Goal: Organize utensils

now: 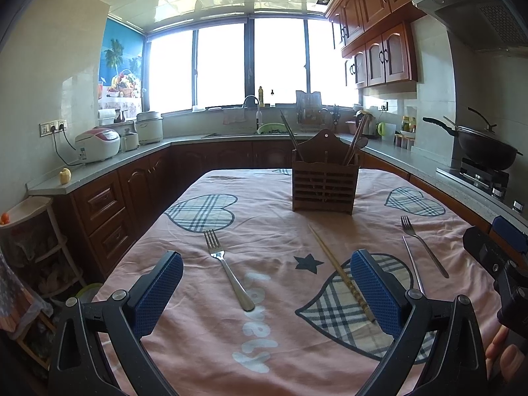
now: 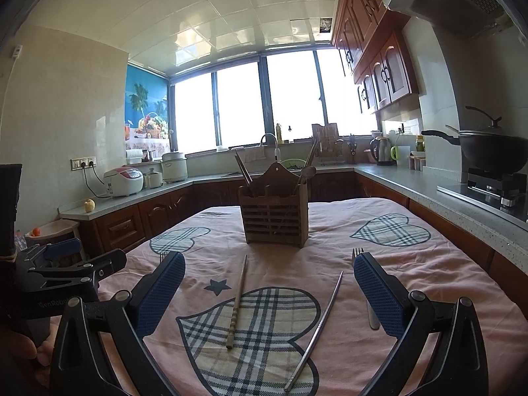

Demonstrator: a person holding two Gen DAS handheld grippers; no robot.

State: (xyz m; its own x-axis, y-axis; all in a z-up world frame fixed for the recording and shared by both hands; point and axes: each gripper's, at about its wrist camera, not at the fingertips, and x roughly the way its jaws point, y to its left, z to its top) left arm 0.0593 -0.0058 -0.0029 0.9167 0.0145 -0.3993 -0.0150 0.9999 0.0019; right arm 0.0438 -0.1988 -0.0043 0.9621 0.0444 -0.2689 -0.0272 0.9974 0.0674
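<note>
Though clear ahead, holder [image 1: 322, 183] beyond forks [image 1: 227, 269].

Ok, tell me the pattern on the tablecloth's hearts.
Plaid in navy, white and beige on the hearts, clearest in the right wrist view.

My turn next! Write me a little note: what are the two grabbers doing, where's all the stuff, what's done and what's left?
Left gripper: open, empty, above the left fork.
Right gripper: open, empty, above the wooden chopstick and metal chopstick.
The second fork lies partly behind its right finger.
Wooden holder stands at the far end of the pink cloth, already holding some chopsticks and a spoon.
Left to do: put both forks and both loose chopsticks into the holder.
</note>
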